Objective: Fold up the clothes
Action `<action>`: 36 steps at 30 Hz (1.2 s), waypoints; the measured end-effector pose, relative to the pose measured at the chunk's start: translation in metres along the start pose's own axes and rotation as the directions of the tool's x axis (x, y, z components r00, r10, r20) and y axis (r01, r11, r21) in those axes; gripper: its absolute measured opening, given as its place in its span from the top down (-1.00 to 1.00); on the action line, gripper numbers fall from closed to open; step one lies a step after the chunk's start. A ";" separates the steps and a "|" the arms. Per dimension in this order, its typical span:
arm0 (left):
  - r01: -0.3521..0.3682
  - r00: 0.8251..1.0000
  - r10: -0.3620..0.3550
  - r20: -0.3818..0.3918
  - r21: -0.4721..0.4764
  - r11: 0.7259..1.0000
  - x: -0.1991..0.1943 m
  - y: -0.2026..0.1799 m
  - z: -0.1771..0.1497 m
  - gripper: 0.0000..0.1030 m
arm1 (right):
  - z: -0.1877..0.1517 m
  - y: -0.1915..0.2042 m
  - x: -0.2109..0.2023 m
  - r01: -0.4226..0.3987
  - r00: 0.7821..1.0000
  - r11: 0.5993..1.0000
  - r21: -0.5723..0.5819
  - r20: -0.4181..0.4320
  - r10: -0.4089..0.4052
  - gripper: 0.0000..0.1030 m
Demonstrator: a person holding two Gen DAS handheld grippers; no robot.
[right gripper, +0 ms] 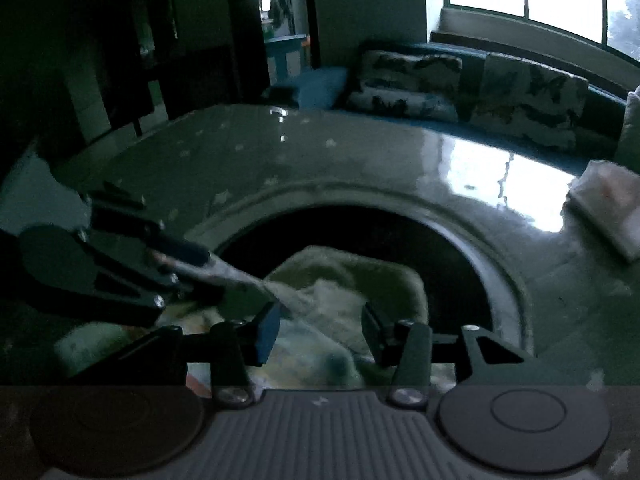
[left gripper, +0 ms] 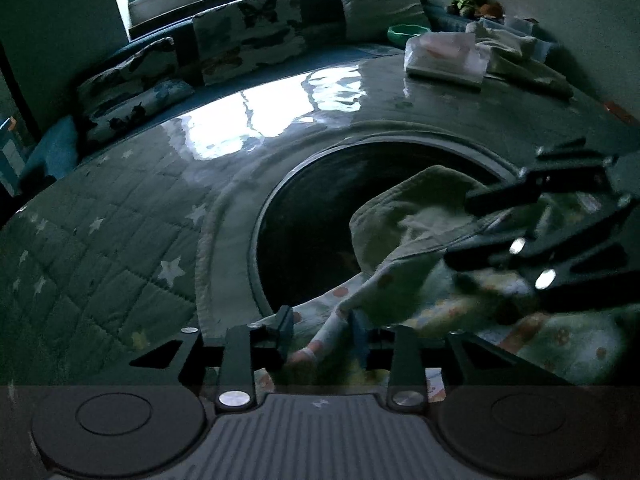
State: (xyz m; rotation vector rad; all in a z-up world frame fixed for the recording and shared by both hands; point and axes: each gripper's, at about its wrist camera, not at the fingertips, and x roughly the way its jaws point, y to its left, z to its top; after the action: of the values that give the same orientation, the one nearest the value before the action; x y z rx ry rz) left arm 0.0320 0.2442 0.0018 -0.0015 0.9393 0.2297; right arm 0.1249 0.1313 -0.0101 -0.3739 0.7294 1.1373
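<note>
Both the left tongs point(left gripper: 320, 336) and the right tongs point(right gripper: 320, 328) are hanging released over the spotted garment point(left gripper: 400, 280), which is lying crumpled at the near edge of the bench point(left gripper: 280, 120), probably so each can take a hem for folding.

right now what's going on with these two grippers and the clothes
A person is working a gripper in each hand over a small patterned garment lying on a glossy table with a dark round centre. Both sets of jaws stand partly open with cloth between them, not clamped. The left gripper is at the garment's near edge, and the right gripper is over the pale folded-over part. The folding is under way, not finished. A sofa with cushions sits behind.
</note>
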 end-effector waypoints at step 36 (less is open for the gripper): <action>0.046 0.997 -0.044 0.070 -0.024 0.999 -0.021 -0.041 0.011 0.01 | -0.055 -0.025 -0.056 0.089 0.996 0.989 0.117 0.009 -0.091 -0.44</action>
State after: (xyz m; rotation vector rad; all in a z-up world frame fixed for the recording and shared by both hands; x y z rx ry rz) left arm 0.0365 0.2010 0.0212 -0.0377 0.8662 0.1991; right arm 0.1166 0.0492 -0.0131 -0.2974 0.7554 1.0063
